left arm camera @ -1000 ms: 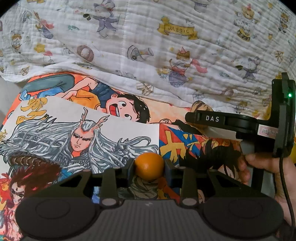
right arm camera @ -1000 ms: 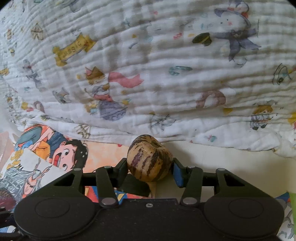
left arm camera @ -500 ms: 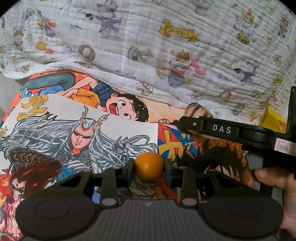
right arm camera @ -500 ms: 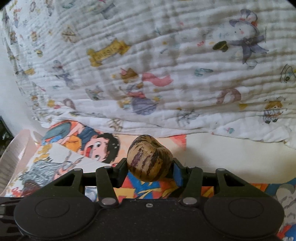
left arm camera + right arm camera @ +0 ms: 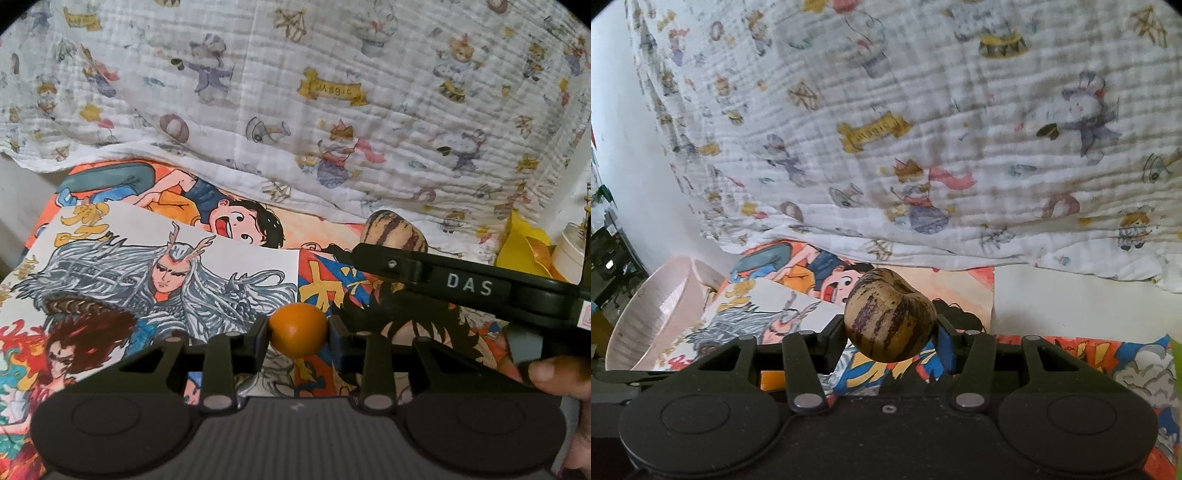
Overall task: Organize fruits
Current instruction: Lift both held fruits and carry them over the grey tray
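Note:
My left gripper is shut on a small orange fruit and holds it above the cartoon-printed mat. My right gripper is shut on a tan fruit with dark purple stripes. That striped fruit also shows in the left wrist view, held by the right gripper's black body marked DAS, to the right of and beyond the orange fruit. A pale pink ribbed bowl stands at the left edge of the mat in the right wrist view.
A white cartoon-printed blanket rises behind the mat. Yellow paper and a white jar sit at the far right of the left wrist view. A hand grips the right tool. Dark furniture lies far left.
The right gripper has swung left with the striped fruit, bringing the pink bowl into its view. The left gripper has shifted slightly left, still holding the orange fruit.

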Demonstrator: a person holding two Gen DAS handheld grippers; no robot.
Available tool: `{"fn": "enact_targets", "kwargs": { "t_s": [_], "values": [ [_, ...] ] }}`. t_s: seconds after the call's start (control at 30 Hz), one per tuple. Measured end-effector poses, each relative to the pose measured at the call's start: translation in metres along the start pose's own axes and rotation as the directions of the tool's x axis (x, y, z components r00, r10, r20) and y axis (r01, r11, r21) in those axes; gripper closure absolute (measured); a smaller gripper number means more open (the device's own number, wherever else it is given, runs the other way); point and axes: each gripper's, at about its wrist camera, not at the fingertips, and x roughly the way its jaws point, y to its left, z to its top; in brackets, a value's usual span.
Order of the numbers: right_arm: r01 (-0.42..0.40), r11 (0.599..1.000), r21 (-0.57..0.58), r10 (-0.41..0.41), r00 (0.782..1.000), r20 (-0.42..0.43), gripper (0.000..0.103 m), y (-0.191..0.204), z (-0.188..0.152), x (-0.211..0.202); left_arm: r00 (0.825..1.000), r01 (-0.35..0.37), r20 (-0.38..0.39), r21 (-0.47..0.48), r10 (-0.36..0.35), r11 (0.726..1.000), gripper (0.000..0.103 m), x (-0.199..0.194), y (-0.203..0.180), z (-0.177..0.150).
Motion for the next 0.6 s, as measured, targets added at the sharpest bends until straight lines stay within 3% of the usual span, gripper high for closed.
{"fn": "enact_targets", "kwargs": {
  "t_s": [0.6],
  "values": [
    [0.001, 0.999, -0.045, 0.002, 0.998, 0.062, 0.051, 0.01, -0.026, -0.079, 0.999, 0.003, 0.043, 0.033, -0.004, 0.999, 0.066, -0.058, -0.02, -0.026]
  ]
}}
